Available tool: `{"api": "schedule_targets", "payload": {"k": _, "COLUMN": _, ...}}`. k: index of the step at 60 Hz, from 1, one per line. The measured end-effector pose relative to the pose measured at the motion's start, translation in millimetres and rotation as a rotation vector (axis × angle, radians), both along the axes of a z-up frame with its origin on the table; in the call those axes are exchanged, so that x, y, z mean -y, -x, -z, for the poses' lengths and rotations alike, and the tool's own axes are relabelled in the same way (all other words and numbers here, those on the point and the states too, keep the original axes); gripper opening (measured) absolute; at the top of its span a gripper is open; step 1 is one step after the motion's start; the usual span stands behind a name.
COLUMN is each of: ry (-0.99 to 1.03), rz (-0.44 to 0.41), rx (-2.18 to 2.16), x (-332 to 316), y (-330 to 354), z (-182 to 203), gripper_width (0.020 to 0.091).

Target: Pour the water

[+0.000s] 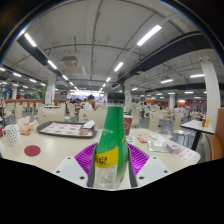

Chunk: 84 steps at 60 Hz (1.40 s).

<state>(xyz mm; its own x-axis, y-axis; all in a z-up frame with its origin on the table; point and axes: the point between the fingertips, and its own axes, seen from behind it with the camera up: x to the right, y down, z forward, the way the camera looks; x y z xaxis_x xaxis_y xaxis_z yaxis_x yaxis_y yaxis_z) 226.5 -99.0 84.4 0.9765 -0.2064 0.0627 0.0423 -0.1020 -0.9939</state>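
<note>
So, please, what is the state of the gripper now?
Gripper: closed on the green bottle, both pads pressing its sides.

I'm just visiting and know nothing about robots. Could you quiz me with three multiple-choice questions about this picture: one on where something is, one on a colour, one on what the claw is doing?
1. Where is the bottle?
A. Between the claw's fingers
B. On the tray
C. On a chair

2. What colour is the bottle?
A. Red
B. Green
C. Blue

3. What state is the claw in?
A. Wide open, holding nothing
B. Shut on the bottle
C. Out of sight

Answers: 1 A, it stands upright between the two fingers, nearer than the tray on the table. 2 B, its body is green with a yellow label. 3 B, both purple pads press its sides.
</note>
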Motion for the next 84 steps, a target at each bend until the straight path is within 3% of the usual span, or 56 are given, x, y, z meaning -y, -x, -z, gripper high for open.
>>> {"api": "schedule_targets", "payload": {"k": 3, "ry": -0.017, "rz": 0.011, "rx": -0.001, "x": 1.4, "y": -1.9, "z": -2.1, "gripper_width": 0.0483}}
{"api": "schedule_targets", "payload": {"k": 11, "ry": -0.033, "rz": 0.022, "rx": -0.001, "x": 2.1, "y": -4.6, "z": -4.4, "gripper_width": 0.0374}}
{"api": "schedule_targets", "payload": {"k": 20, "ry": 0.021, "rz": -0.014, "rx": 0.065, "x": -7.1, "y": 10.7, "z": -8.1, "gripper_width": 0.0372}}
{"api": "schedule_targets", "payload": {"k": 33, "ry": 0.04, "rz": -0.126, "rx": 0.62, "x": -23.4, "y": 126.5, "z": -85.8, "gripper_width": 0.0372}}
{"api": "schedule_targets", "payload": {"k": 40, "ry": 0.054, "rz": -0.196, "rx": 1.066, "x": -41.3, "y": 210.0, "z": -102.2, "gripper_width": 0.0373}}
{"api": "schedule_targets", "payload": {"k": 54, "ry": 0.053, "rz": -0.232, "rx": 1.914, "x": -76.7, "y": 312.4, "z": -97.5, "gripper_width": 0.037}}
{"api": "schedule_targets", "payload": {"k": 64, "ry": -0.06, "rz": -0.189, "rx": 2.367, "x": -93.6, "y": 365.3, "z": -106.3, "gripper_width": 0.0374}}
{"api": "schedule_targets", "payload": {"k": 84, "ry": -0.085, "rz": -0.22, "rx": 2.457, "x": -101.6, "y": 381.1, "z": -102.6, "gripper_width": 0.0371}}
